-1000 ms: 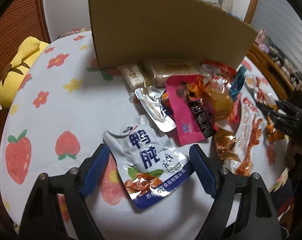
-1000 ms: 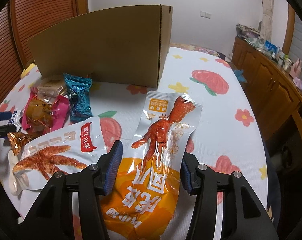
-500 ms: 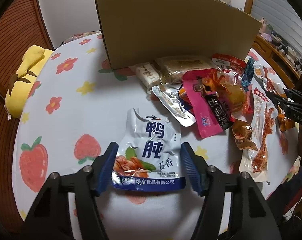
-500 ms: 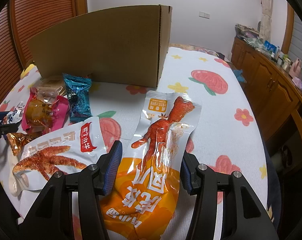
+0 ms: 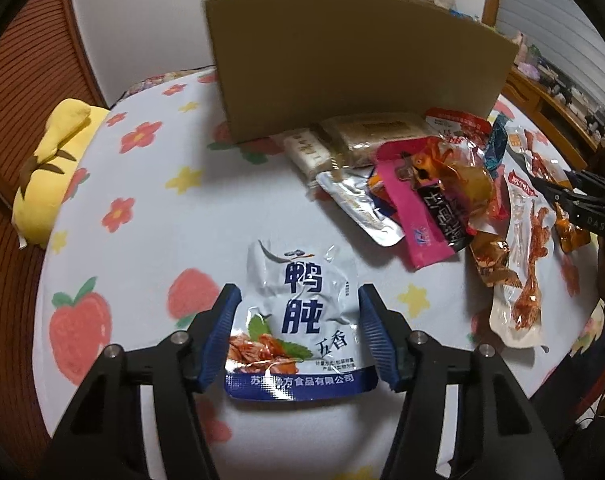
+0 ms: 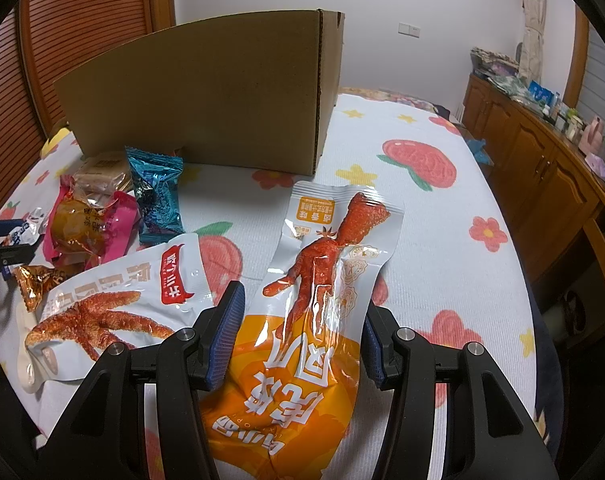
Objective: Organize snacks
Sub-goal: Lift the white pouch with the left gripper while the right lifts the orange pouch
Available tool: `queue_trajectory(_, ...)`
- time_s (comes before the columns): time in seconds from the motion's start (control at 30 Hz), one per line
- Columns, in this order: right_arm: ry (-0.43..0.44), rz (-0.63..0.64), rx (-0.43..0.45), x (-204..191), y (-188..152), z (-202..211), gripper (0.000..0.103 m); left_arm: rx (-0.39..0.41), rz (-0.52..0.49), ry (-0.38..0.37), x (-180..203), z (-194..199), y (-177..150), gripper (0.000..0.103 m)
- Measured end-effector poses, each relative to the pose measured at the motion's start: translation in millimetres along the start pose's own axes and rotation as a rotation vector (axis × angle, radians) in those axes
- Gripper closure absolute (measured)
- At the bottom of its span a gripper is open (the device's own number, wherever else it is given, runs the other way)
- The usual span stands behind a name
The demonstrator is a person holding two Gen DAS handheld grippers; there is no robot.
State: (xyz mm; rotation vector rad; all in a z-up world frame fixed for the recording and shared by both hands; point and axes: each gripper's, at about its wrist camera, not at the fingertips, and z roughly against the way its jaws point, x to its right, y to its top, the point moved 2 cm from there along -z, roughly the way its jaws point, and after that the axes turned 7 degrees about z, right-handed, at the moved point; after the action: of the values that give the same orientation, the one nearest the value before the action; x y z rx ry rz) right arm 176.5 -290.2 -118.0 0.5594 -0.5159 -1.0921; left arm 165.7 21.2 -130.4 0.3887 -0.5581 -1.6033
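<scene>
A: Where does the left gripper (image 5: 298, 334) stand?

B: Its blue-padded fingers (image 5: 222, 332) have just been closing around the white-and-blue foil pouch printed with large blue characters (image 5: 298, 320), which lies flat on the fruit-print cloth surface (image 5: 150, 208). The pads sit at the pouch's side edges; I would call it a light pinch, though I cannot be sure both press yet.

A: And the right gripper (image 6: 298, 338)?

B: Its fingers pinch the orange-and-white chicken-foot snack packet (image 6: 322, 308), crumpled between the pads.

A: How should the left grasp be finished?

B: Squeeze until the foil buckles slightly, then lift straight up. Foil is slippery, so check that it holds before swinging towards the brown cardboard box (image 5: 354, 68) standing behind the heap of mixed wrappers (image 5: 422, 188).

A: Any risk?

B: The pouch could slide out if the lift is rushed.
</scene>
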Motion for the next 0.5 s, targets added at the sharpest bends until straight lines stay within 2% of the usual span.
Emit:
queue_trajectory(0.27,0.000,0.000,0.000,0.2,-0.2,0.0,0.050,0.053,0.047,0.006,-15.7,16.8,-8.3,0.043)
queue_trajectory(0.4,0.001,0.000,0.000,-0.1,0.0,-0.2,0.050,0.037,0.040,0.007,-15.8,13.7,-10.2,0.043)
queue_trajectory(0.5,0.000,0.000,0.000,0.1,-0.3,0.0,0.050,-0.007,0.032,0.011,-16.5,3.4,-11.5,0.042)
